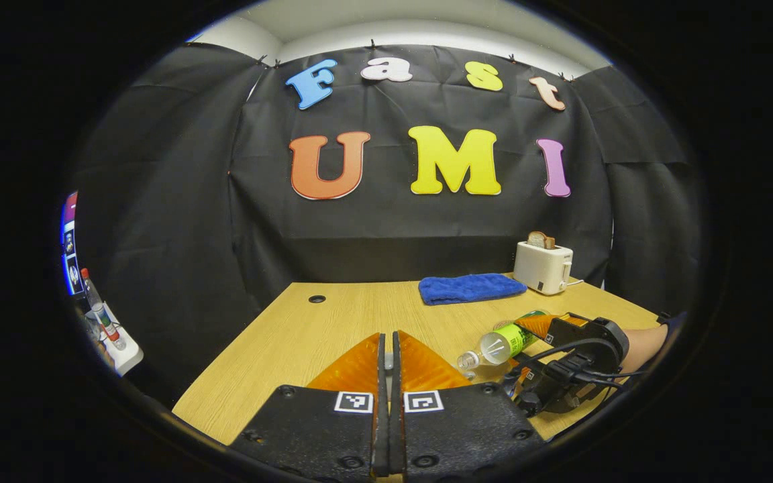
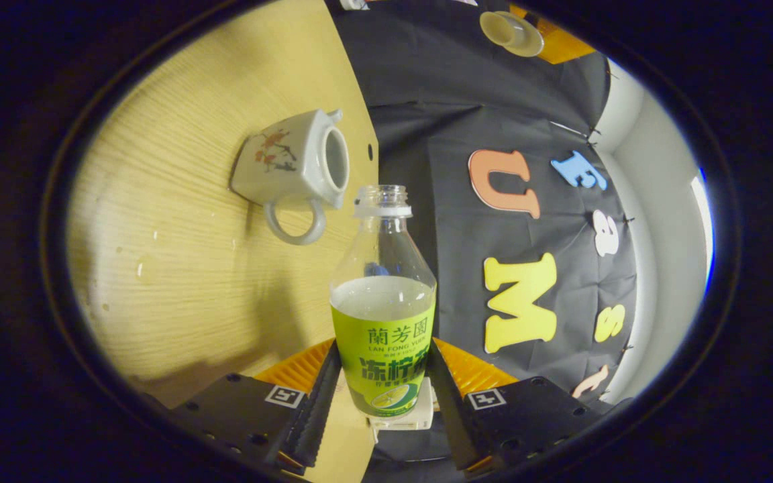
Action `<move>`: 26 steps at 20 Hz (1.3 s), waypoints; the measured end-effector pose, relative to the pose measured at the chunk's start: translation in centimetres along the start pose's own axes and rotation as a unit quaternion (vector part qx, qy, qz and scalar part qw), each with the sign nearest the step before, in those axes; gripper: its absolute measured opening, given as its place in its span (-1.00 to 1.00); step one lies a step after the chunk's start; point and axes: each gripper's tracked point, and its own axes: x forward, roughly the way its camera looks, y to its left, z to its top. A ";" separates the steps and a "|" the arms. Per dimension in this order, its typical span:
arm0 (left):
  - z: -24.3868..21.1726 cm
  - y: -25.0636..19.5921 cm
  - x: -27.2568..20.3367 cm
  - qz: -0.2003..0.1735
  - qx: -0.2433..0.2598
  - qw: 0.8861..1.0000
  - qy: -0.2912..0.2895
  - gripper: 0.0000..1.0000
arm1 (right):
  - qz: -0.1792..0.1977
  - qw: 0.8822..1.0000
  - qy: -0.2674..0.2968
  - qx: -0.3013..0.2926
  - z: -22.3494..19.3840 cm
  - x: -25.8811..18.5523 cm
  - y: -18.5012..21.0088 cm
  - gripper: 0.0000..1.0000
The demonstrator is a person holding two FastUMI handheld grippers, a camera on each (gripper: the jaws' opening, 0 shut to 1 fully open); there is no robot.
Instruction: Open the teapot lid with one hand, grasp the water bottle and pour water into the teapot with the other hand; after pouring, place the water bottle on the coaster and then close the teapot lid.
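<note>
Clear water bottle (image 2: 383, 308), green label, uncapped, partly filled, gripped by right claw (image 2: 381, 392), tipped sideways, neck aimed toward lidless white teapot (image 2: 292, 168) on worktop (image 2: 178, 268), left claw (image 1: 390, 365) closed on teapot lid (image 2: 510, 32).

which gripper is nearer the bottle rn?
Right. The right gripper is clamped on the bottle, a finger on each side of its label. The left gripper is off to the side of the bottle, not touching it, fingers together.

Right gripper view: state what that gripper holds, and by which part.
The right gripper holds the clear plastic water bottle with the green label, uncapped, its fingers pressing either side of the labelled lower body.
</note>
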 end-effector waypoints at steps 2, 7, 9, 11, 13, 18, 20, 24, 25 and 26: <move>-0.2 0.0 0.0 0.001 0.002 1.000 0.002 -0.94 | -0.021 0.999 -0.006 -0.032 0.4 -0.4 -0.2 0.48; 0.1 -0.5 -0.4 -0.006 0.009 1.000 0.001 -0.94 | -0.044 0.995 -0.015 -0.089 0.9 -0.5 -0.4 0.48; 0.1 -0.3 -0.4 -0.006 0.006 1.000 0.000 -0.94 | -0.061 0.991 -0.019 -0.119 1.7 -0.6 -1.0 0.48; -0.1 -0.2 -0.2 -0.004 0.006 1.000 0.002 -0.95 | -0.083 0.986 -0.033 -0.144 2.5 -0.4 -2.1 0.45; -0.2 0.1 -0.2 0.001 0.008 1.000 0.005 -0.94 | -0.101 0.980 -0.036 -0.166 2.9 -0.5 -3.0 0.45; 0.3 0.5 -0.6 0.008 0.010 1.000 -0.003 -0.94 | -0.117 0.973 -0.041 -0.196 3.4 -0.6 -4.0 0.46; 0.3 0.4 -0.5 0.007 0.008 1.000 -0.004 -0.94 | -0.120 0.971 -0.038 -0.205 3.4 -0.5 -4.4 0.46; 0.2 0.7 -0.6 0.011 0.008 1.000 -0.001 -0.94 | -0.139 0.966 -0.039 -0.215 3.7 -0.6 -5.6 0.49; 0.3 0.6 -0.6 0.010 0.008 1.000 -0.002 -0.94 | -0.145 0.964 -0.041 -0.220 3.9 -0.7 -5.9 0.49; 0.4 0.5 -0.7 0.008 0.008 1.000 -0.004 -0.94 | -0.150 0.961 -0.043 -0.227 4.1 -0.8 -6.2 0.48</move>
